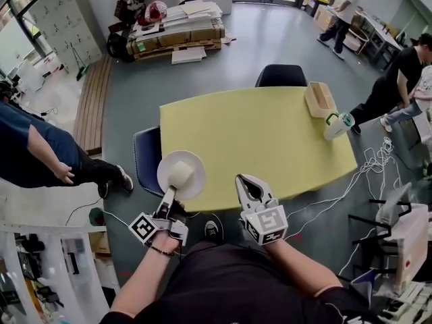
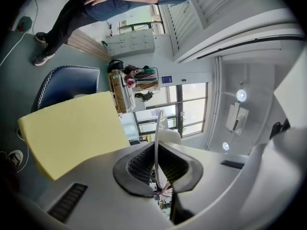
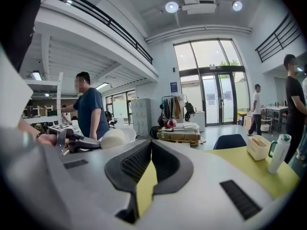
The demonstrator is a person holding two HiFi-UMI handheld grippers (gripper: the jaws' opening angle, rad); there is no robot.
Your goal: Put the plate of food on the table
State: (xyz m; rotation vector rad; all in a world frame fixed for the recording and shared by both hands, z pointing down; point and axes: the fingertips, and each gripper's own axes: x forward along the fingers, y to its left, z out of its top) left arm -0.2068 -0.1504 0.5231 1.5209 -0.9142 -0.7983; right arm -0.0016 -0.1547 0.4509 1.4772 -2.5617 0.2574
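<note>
A white plate (image 1: 196,165) carrying a pale bun-like food (image 1: 179,175) hovers over the near-left corner of the yellow table (image 1: 263,137). My left gripper (image 1: 167,198) is shut on the plate's near rim. In the left gripper view the plate (image 2: 157,126) shows edge-on between the jaws, with the food (image 2: 169,136) on its right and the table (image 2: 72,128) to the left. My right gripper (image 1: 247,181) is shut and holds nothing, just over the table's near edge. The right gripper view shows its jaws (image 3: 151,145) closed, with the food (image 3: 114,138) off to the left.
A beige box (image 1: 319,98) and a white bottle with a green handle (image 1: 337,125) stand at the table's right end. A dark chair (image 1: 281,76) is at the far side, a blue chair (image 1: 147,155) at the left. A person in blue (image 1: 34,150) stands to the left. Cables (image 1: 374,164) lie on the floor at right.
</note>
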